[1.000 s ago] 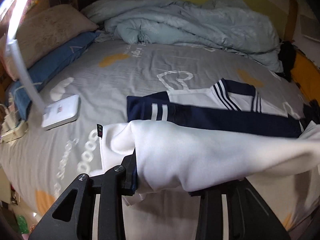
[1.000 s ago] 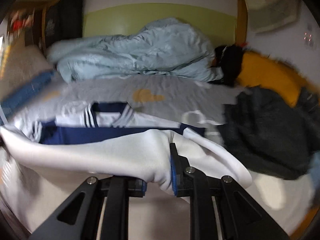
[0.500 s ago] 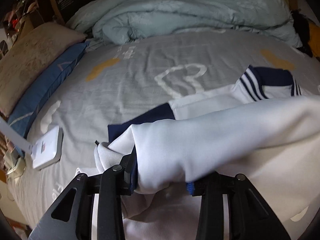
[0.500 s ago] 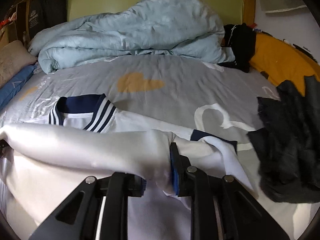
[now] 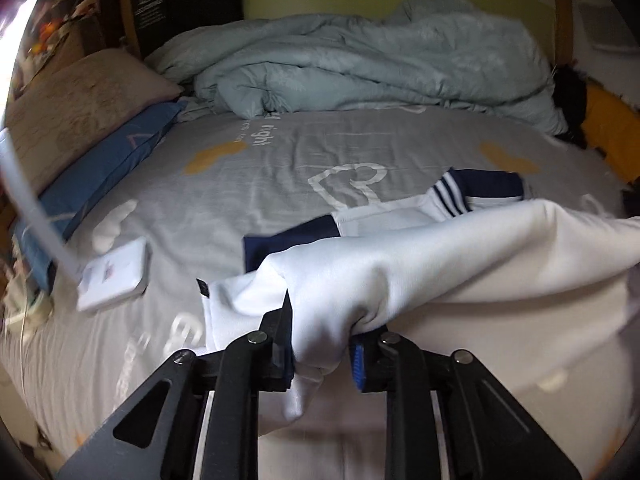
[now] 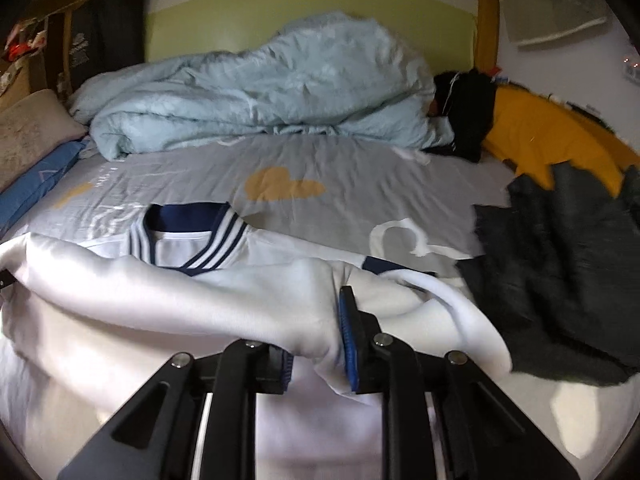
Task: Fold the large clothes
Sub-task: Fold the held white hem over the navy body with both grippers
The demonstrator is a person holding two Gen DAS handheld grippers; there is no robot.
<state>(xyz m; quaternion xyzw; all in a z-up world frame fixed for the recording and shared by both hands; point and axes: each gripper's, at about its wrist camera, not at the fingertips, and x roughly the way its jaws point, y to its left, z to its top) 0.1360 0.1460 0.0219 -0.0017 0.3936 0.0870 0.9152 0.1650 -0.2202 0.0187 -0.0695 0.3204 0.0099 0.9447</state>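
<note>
A bedroom, and the work surface is a bed under a grey sheet [image 6: 360, 184] printed with yellow and white shapes, pale green wall behind. Down at the left gripper [image 5: 320, 344], the jaws have just been closing and they sit narrow now, pinched on a bunched fold of the white garment [image 5: 420, 264], cloth bulging out between and over the pads. Over on the right gripper [image 6: 316, 344], same picture: jaws close together, a twisted wad of that white garment clamped between them, blue pad showing on the right-hand jaw. Between the two hands the lifted edge hangs as a soft, rounded roll, slung across the rest of the shirt, which lies flat on the sheet. Beyond that roll you can see the navy collar with white stripes [image 6: 188, 236] and a navy sleeve cuff [image 5: 292, 240], both uncovered. So my read is that the fold is mid-way: the hem is raised and carried toward the collar, but not yet laid down or smoothed, and any further folds remain. The fabric looks smooth, thick-ish knit, slightly glossy. Further out, a rumpled light-blue duvet [image 6: 260, 96], a blue pillow [image 5: 104, 168], a flat white device [image 5: 114, 276], a dark fuzzy cloth [image 6: 560, 280] just right of the shirt.
</note>
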